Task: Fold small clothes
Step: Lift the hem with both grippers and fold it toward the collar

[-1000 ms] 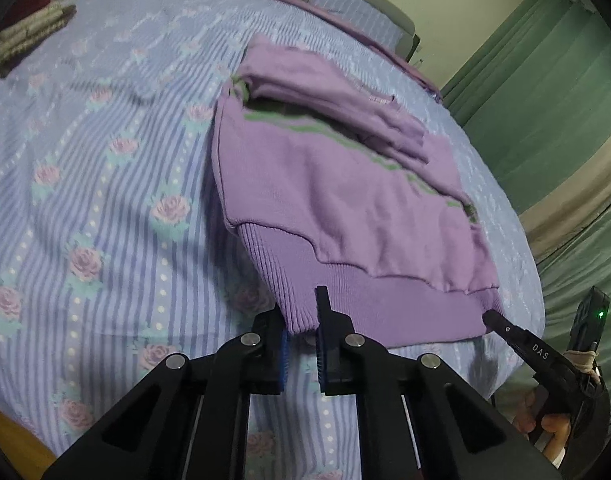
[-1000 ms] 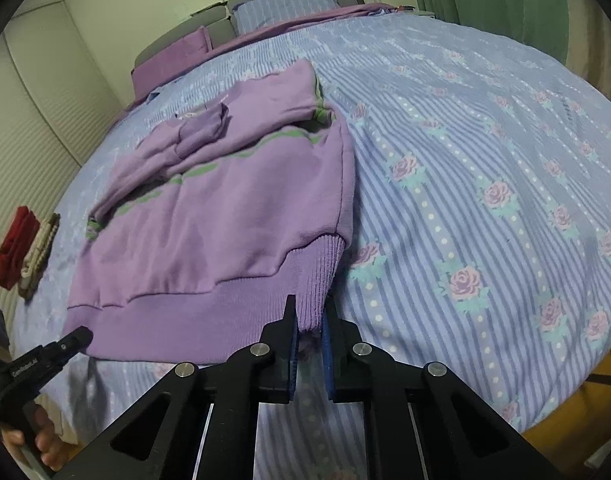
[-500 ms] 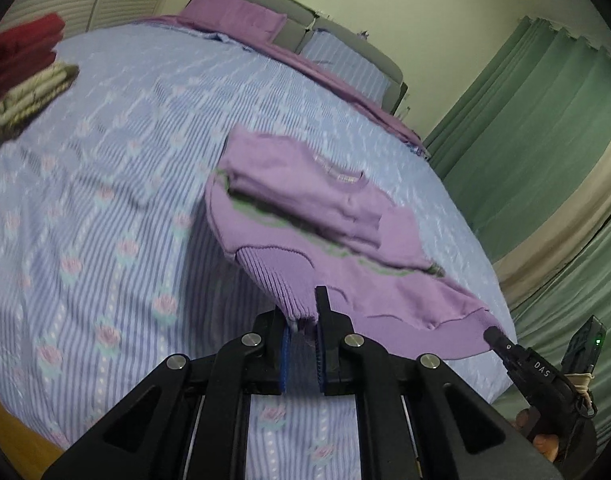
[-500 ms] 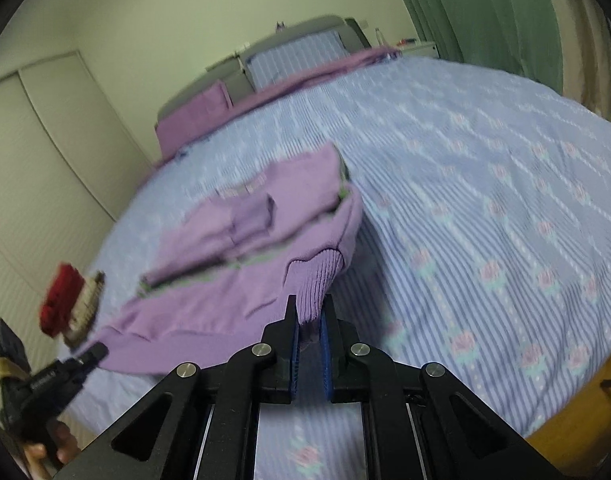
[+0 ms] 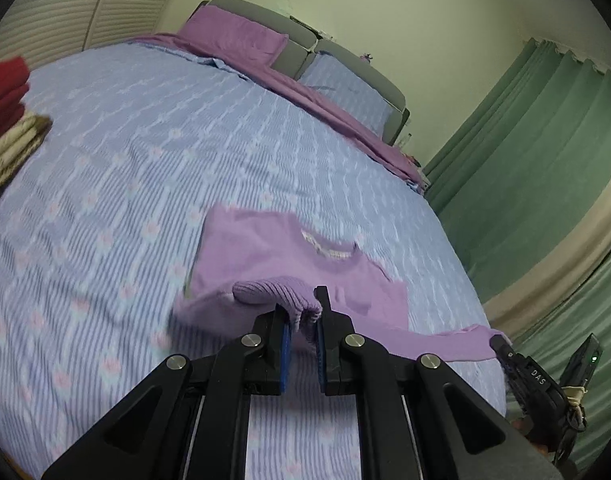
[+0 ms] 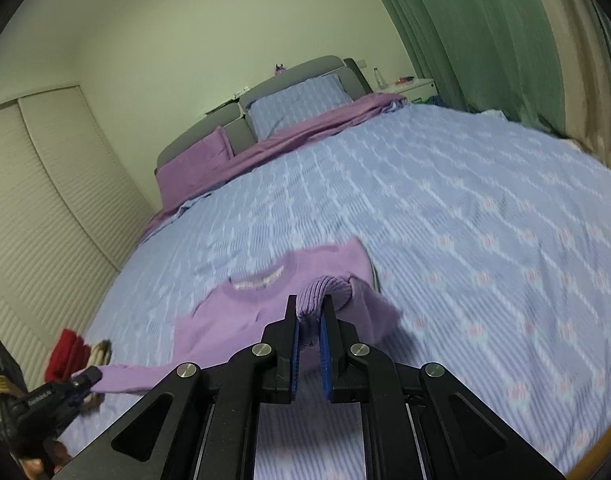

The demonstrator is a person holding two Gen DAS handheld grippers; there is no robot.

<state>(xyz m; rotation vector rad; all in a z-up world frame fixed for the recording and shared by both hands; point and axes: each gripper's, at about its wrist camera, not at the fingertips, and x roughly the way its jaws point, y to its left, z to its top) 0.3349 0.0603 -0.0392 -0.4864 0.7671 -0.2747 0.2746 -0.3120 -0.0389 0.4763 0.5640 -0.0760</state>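
A purple sweater (image 5: 265,256) lies on the bed with its neckline facing up; it also shows in the right wrist view (image 6: 257,304). My left gripper (image 5: 303,326) is shut on one corner of the ribbed hem (image 5: 277,294), held above the sweater's body. My right gripper (image 6: 309,320) is shut on the other hem corner (image 6: 321,292). The lifted hem stretches between the two grippers. The right gripper shows at the lower right of the left wrist view (image 5: 501,342), the left gripper at the lower left of the right wrist view (image 6: 85,380).
The bed has a blue striped floral cover (image 5: 145,152). Folded red and beige clothes (image 5: 5,112) are stacked at the left side. Pillows and a grey headboard (image 6: 289,96) are at the far end. Green curtains (image 5: 545,152) hang on the right.
Both grippers have lifted the hem off the bed and carried it forward over the sweater toward the neckline. The sweater's lower half now hangs raised between them.
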